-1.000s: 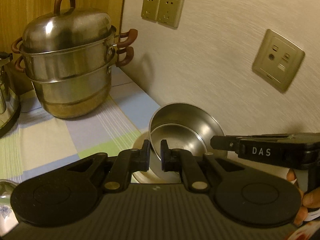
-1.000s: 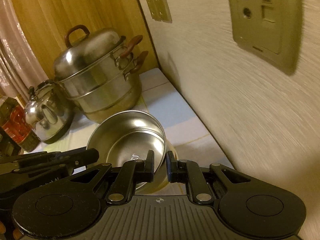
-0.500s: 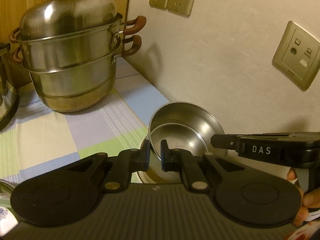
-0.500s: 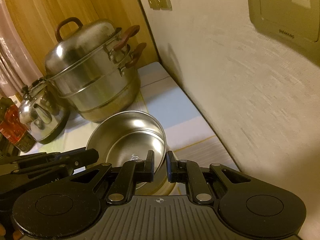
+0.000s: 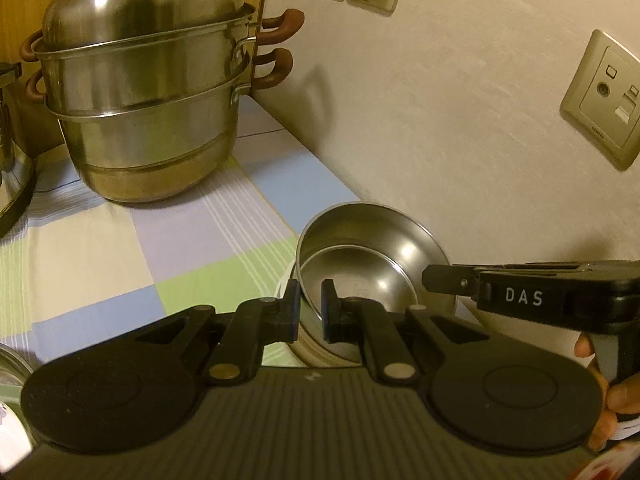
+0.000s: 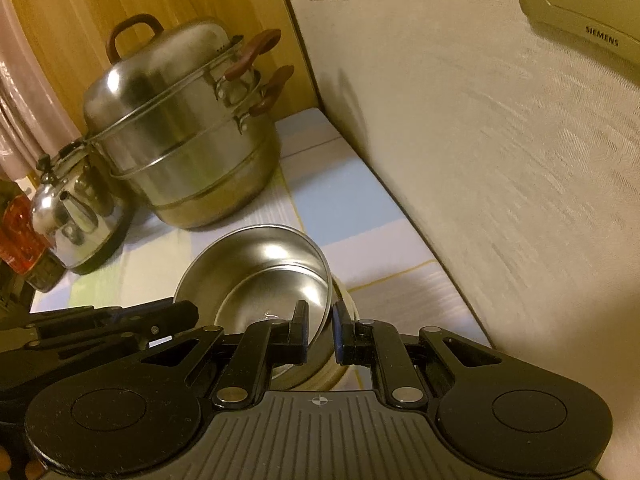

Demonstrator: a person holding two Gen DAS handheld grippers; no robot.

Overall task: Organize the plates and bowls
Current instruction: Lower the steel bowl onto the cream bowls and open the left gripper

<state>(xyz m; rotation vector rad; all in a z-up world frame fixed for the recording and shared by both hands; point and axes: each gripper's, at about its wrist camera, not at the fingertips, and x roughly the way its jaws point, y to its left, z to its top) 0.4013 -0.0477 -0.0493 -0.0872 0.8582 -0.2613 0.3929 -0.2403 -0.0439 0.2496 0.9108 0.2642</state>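
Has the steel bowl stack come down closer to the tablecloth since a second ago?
Yes. In the left wrist view the bowl stack, pinched by both grippers, sits lower against the wall socket and steamer pot.

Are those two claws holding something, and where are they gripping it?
Yes: both hold the steel bowl by its rim, the left claw on one side, the right claw on the opposite side.

Only two readable bits here: white "DAS" lettering on the side of the right gripper (image 5: 524, 297) at about 4 o'clock in the left wrist view. And "SIEMENS" sits on the wall plate (image 6: 580, 8) up around 1 o'clock in the right wrist view.
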